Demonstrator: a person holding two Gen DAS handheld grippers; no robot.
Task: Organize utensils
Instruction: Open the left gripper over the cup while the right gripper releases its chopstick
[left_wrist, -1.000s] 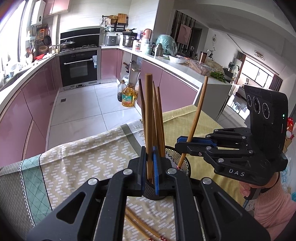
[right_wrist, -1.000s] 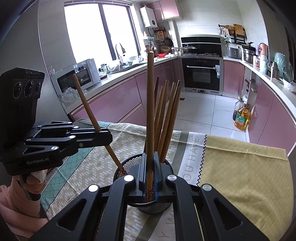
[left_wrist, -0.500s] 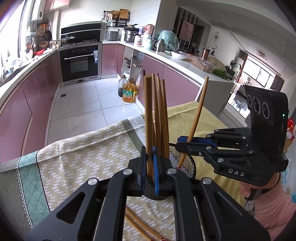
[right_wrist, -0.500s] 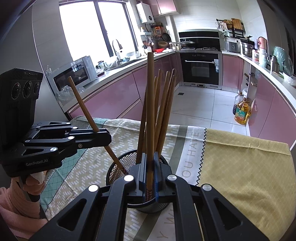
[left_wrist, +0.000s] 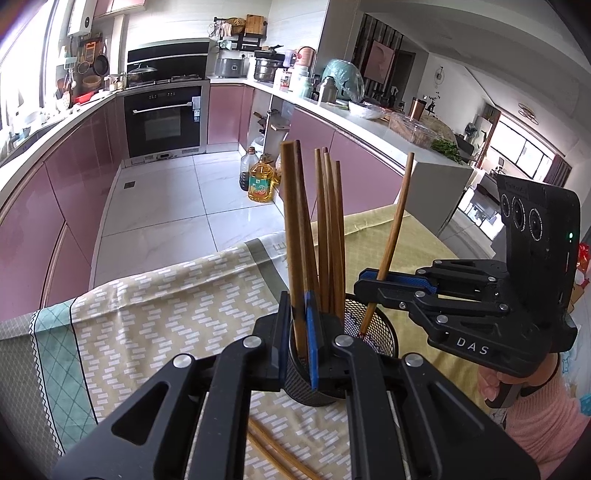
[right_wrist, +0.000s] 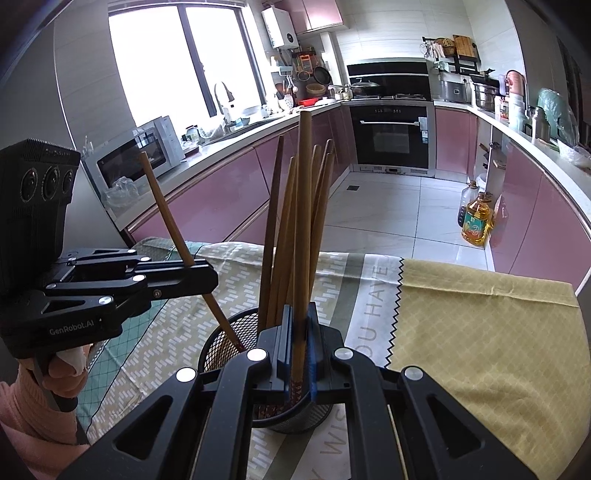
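left tongs (left_wrist: 297, 332) first: clenched tight on one chopstick (left_wrist: 295, 236), standing it nearly upright with its lower end already down inside the black mesh holder (left_wrist: 382, 332). that holder sits on the patterned tablecloth (left_wrist: 166, 306) and already has a bunch of chopsticks (left_wrist: 328, 229) leaning in it.

over on the right, my right tongs (right_wrist: 299, 354) are also squeezed shut on a single chopstick (right_wrist: 304, 221), tip poking into the same holder (right_wrist: 221, 339). from the left cam that stick looks tilted, leaning out toward the far edge of the table.

a few loose chopsticks (left_wrist: 273, 454) are lying on the cloth just under my left tongs, so i'd guess the job's maybe halfway done.

what worries me: both tongs are crowding one small cup at once. if i let go while a stick is leaning, it could tip over the rim or knock the others. the holder looks light, so a sideways nudge from either jaw could topple it. the cloth could also slide if i drag anything.
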